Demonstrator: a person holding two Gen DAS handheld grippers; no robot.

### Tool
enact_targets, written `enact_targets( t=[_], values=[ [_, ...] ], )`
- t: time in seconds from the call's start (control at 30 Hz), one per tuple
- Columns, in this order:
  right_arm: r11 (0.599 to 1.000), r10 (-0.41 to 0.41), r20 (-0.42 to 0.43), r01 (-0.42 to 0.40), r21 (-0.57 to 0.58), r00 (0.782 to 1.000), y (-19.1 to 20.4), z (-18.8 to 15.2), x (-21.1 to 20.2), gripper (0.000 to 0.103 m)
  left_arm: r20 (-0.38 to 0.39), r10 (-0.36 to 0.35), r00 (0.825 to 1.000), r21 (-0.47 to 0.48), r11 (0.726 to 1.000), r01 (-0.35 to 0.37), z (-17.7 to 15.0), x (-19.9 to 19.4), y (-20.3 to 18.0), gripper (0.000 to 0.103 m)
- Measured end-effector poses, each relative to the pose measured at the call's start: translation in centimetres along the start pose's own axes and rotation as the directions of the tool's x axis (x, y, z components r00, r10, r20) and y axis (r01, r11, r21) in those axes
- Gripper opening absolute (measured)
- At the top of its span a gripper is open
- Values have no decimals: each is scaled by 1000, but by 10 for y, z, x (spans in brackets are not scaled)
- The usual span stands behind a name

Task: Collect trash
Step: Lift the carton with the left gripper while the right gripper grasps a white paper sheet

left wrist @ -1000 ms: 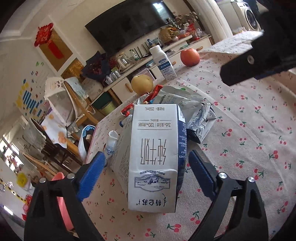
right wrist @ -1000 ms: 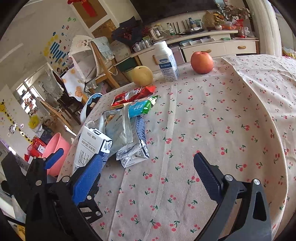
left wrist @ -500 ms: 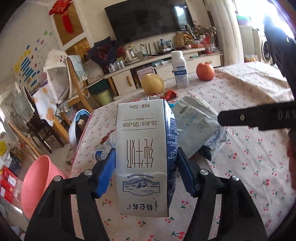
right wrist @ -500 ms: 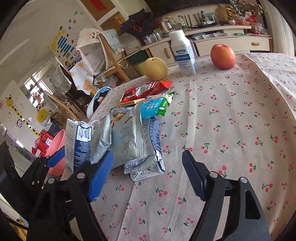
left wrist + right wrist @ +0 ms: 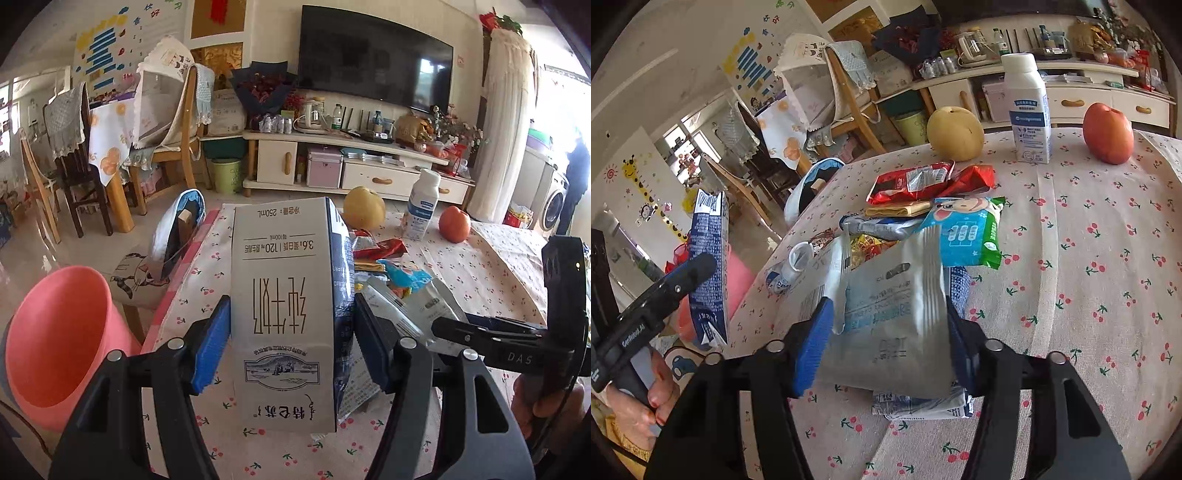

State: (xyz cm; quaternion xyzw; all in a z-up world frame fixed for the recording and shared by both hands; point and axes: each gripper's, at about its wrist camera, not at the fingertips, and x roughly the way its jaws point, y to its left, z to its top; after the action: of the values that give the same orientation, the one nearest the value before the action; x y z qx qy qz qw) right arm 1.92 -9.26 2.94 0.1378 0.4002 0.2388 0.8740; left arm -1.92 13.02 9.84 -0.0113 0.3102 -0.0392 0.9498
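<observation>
Between the blue pads of the left tool (image 5: 290, 343) a white and dark blue milk carton (image 5: 284, 310) sits clamped by its two narrow sides, printed text upside down, lifted clear of the cherry-print cloth on the counter (image 5: 491, 266). Beyond and below it on the left, a pink bucket (image 5: 55, 339) stands on the floor beside the counter edge. On the right wrist view, the right tool (image 5: 886, 343) has its pads on either side of a grey crumpled foil bag (image 5: 890, 314), and its jaws are closing; the pads look to be touching the bag's edges. That bag lies on top of a flattened blue and white pouch (image 5: 923, 404) at the near end of a heap of wrappers: a blue and green snack packet (image 5: 967, 232), a red wrapper (image 5: 923, 181) and a small tipped-over white bottle (image 5: 796, 264). Farther back on the counter stand a yellow pear (image 5: 955, 133), a white drink bottle (image 5: 1028, 110) and a red apple (image 5: 1108, 133), well apart from the heap. A hand (image 5: 657, 391) grips the left tool's handle at the lower left of that view.
</observation>
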Motion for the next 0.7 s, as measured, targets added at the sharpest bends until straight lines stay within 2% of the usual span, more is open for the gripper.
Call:
enact_targets(
  t=[0.1,0.2,0.33,0.53,0.7],
  values=[
    [998,-48,1,48,-42,999,6,-1,0,23,-12,12,1000,0,1000,-12,1,8,2,65],
    [993,-89,28,91,-74,996,12,-3,-5,17,-8,25,1000,4,1000,-25,1,10,2,65],
    [984,-138,86,146,-98,987,24,-4,-22,11,-8,53,999,5,999,-53,-2,10,3,65],
    [958,-208,216,244,-154,954,49,0,-54,4,8,69,998,-11,998,-69,-2,5,5,65],
    [942,-245,267,294,-162,932,62,2,-70,2,26,80,996,-23,997,-79,-2,-1,7,65]
  ],
)
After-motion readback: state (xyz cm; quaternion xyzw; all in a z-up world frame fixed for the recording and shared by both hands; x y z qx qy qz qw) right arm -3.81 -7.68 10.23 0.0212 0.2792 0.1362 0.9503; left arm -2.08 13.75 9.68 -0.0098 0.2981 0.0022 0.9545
